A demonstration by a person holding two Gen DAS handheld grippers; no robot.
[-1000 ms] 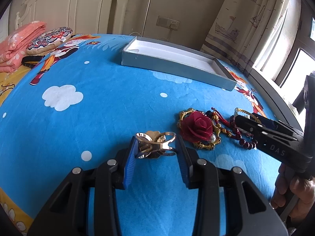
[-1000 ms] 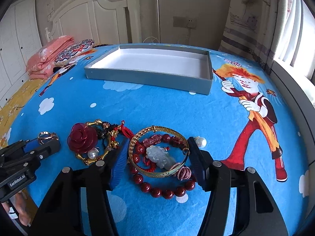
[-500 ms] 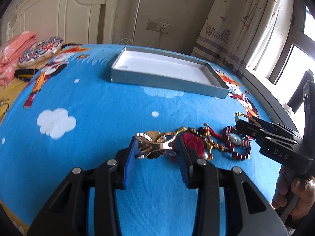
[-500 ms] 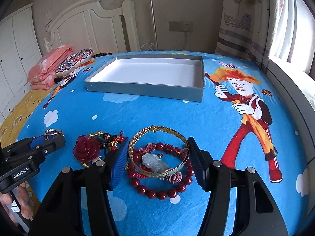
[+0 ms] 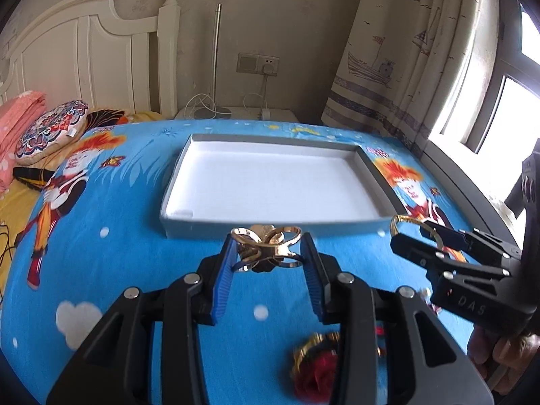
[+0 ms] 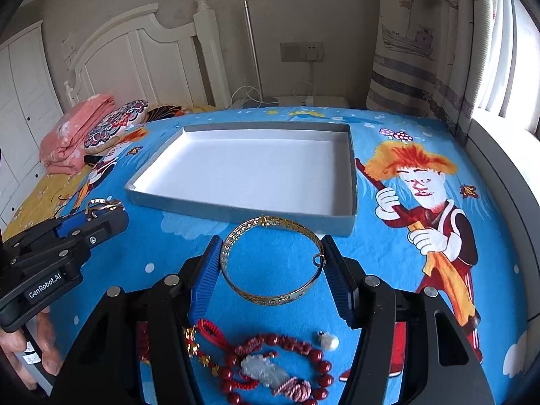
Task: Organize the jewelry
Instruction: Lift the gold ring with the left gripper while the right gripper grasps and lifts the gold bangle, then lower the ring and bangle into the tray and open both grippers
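- While both grippers are carrying pieces toward the grey box, the step in hand appears to be delivery into its white interior; my judgement is that each piece should clear the near wall before the grip is let go.
- Left gripper is clamping a gold clip-like ornament between its blue pads; the jaws are standing partly closed, spread only as wide as the ornament, which is hanging just short of the box's near wall.
- Right gripper is gripping a gold bangle across its width; the jaws are set wide and pressing on opposite sides of the hoop, which is lying roughly level and hanging just short of the box.
- Advice: lower each piece close to the box floor, then open slowly, since a rigid hoop held at two points is likely to spring or roll on release.
- Advice: place the two pieces apart inside the box, the arms working side by side.
- Remaining on the blue bedsheet, below the right gripper: a red bead bracelet with a pale carved pendant, a loose pearl, and a red knotted cord.
- A red rose brooch is showing blurred beneath the left gripper.
- The box is holding nothing visible, so sorting seems at an early stage.
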